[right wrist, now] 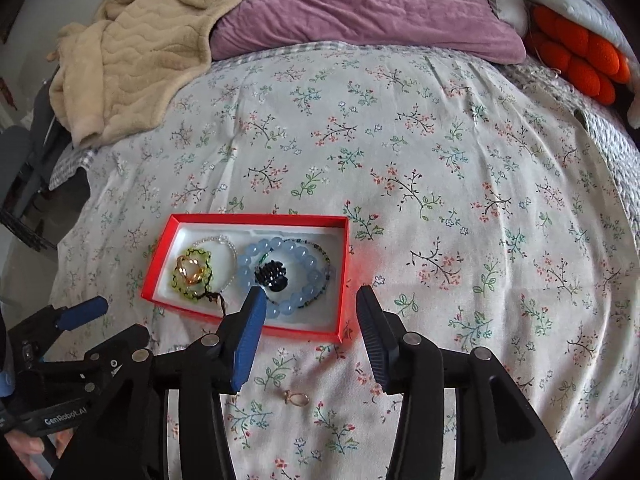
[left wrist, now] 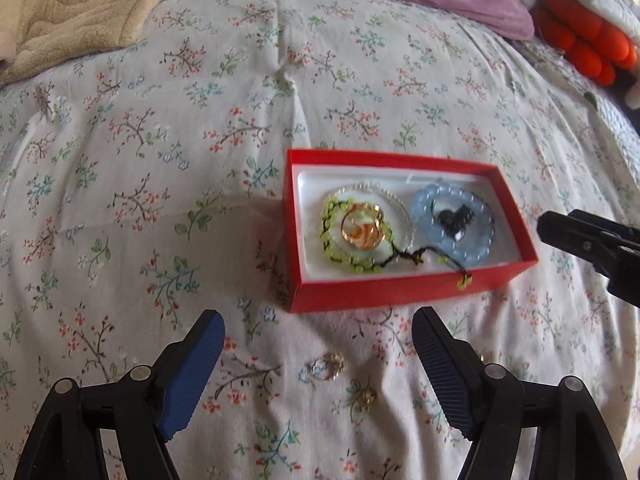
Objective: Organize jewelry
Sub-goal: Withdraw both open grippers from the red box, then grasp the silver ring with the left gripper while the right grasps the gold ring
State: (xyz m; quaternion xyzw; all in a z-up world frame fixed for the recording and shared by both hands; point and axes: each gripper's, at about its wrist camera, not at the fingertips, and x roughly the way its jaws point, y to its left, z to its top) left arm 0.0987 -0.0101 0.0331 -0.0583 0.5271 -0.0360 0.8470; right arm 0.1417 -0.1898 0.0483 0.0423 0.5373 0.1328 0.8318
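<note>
A bed fills both views, spread with a white floral quilt (right wrist: 400, 160). At its head lie a purple pillow (right wrist: 360, 8), a beige fleece blanket (right wrist: 132, 60) (rumpled, at the left) and orange cushions (right wrist: 580, 60). Light looks like daylight.

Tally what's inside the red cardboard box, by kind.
Beaded bracelets: 4 (lime-green bracelet, clear bracelet, pale-blue bracelet, thin dark bracelet)
Gold wire ring: 1
Black beaded charm: 1
Total: 6
</note>
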